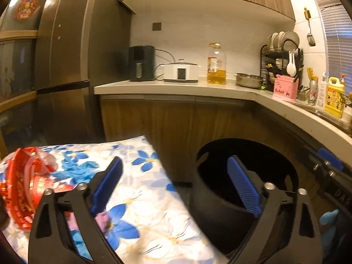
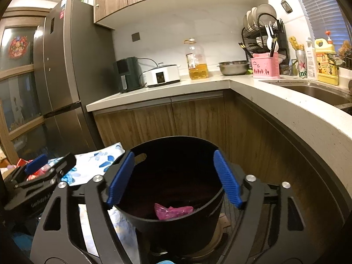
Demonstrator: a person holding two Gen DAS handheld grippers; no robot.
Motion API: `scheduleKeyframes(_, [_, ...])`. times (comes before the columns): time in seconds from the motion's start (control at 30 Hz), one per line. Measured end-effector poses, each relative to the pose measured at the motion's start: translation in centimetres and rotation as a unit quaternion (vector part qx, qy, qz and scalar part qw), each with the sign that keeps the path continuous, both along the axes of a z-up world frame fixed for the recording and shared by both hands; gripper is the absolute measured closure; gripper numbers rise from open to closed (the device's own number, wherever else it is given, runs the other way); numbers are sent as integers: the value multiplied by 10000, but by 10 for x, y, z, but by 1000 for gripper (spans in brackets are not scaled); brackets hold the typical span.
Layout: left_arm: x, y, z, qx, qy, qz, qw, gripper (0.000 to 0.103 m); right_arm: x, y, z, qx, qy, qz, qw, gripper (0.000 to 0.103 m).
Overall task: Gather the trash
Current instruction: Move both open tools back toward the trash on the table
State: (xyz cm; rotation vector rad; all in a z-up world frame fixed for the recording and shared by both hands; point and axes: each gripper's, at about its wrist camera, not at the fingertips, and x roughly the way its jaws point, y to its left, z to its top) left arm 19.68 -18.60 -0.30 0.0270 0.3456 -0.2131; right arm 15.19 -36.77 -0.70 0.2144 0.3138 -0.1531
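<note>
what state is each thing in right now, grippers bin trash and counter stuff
left gripper: open, nothing between pads
right gripper: open, empty, over the bin
bin: upright, no lid, mostly empty
pink wrapper: crumpled, lying in the bin
red wrapper: crumpled, on the floral cloth, not yet binned
blue glove: limp, on the cloth
oil bottle: upright, capped, partly full

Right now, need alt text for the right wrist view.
The open right gripper hangs over a black bin holding a crumpled pink wrapper. The left gripper is at left above a blue-flowered cloth; behind runs a kitchen counter with an oil bottle.
</note>
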Motion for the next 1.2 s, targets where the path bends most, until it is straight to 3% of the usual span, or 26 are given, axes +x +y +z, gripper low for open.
scheduleKeyframes(0.43, [-40, 48, -1, -65, -65, 521, 9986, 6, -28, 24, 10, -91, -157, -158, 9997, 19])
scheduleKeyframes(0.73, [-59, 84, -4, -121, -119, 952, 9953, 6, -37, 52, 9, -92, -158, 22, 9998, 19])
scheduleKeyframes(1.2, [-78, 169, -20, -161, -78, 1985, 9799, 6, -32, 133, -13, -16, -14, 693, 9976, 19])
